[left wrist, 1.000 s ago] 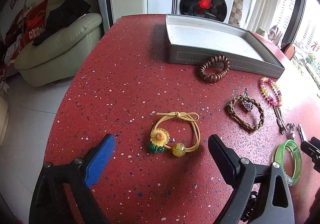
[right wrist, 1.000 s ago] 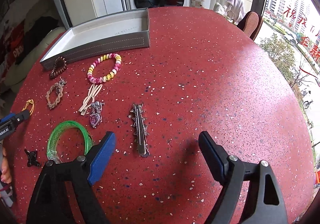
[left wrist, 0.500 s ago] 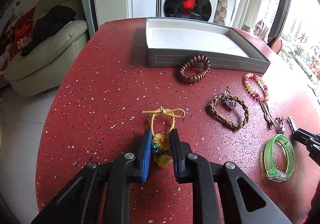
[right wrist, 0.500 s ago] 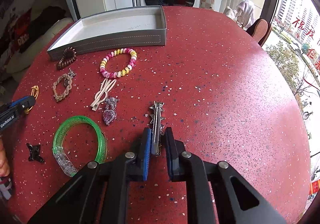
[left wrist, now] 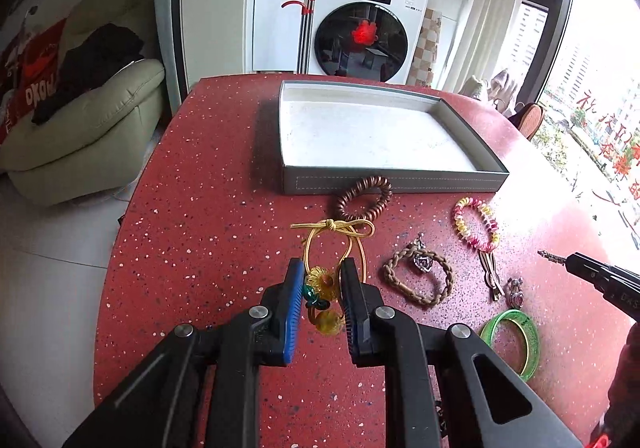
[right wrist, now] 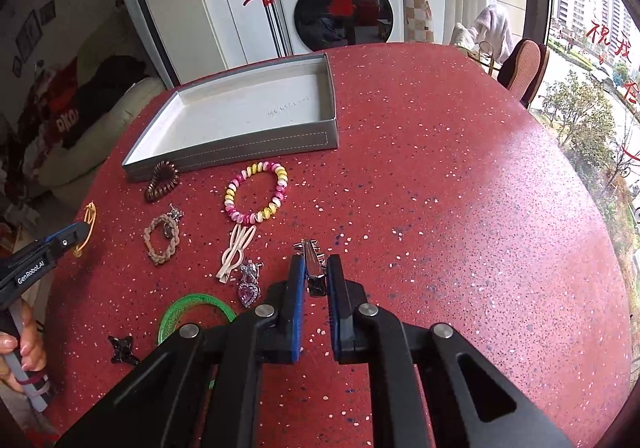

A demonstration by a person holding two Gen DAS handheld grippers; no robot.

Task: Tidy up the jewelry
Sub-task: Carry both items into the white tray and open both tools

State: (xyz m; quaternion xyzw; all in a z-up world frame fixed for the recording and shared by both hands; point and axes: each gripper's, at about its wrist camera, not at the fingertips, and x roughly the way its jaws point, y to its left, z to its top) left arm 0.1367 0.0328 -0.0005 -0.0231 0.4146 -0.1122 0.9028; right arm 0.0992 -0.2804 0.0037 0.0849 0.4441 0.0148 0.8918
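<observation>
Left gripper (left wrist: pixel 320 288): clamped on the yellow hair tie (left wrist: pixel 334 248); its 2 blue-faced pads press the sunflower charm and amber bead from either side, while the cord loop and knotted bow stick out past the fingertips.
Left gripper pose: angled steeply downward toward the red speckled table (left wrist: pixel 208 232), fingers pointing toward the tray; in the right wrist view it enters from the left edge (right wrist: pixel 76 234) with the yellow cord hanging beside its tip.
Left hand (right wrist: pixel 20 332): wrapped around the gripper's handle at the lower left edge of the right wrist view, fingertips showing.
Right gripper (right wrist: pixel 314 272): pads closed tight on the silver spiked hair clip (right wrist: pixel 312 264), gripping its near end; the far end with its spikes projects beyond the fingertips.
Right gripper pose: tilted steeply down over the table's middle; in the left wrist view only its dark tip (left wrist: pixel 592 276) shows at the right edge, with the clip's end sticking out.
Grey tray (left wrist: pixel 392 184): open, white-lined, at the table's far side, nothing inside.
On the table: brown coil hair tie (left wrist: pixel 362 198) touching the tray's front wall; pink and yellow bead bracelet (right wrist: pixel 256 192); braided brown bracelet (left wrist: pixel 418 280); beige hair clip (right wrist: pixel 236 252); purple heart pendant (right wrist: pixel 248 288); green bangle (left wrist: pixel 512 340); small black star-shaped piece (right wrist: pixel 122 348).
Background: washing machine (left wrist: pixel 360 36) behind the table, pale sofa (left wrist: pixel 80 128) to the left.
</observation>
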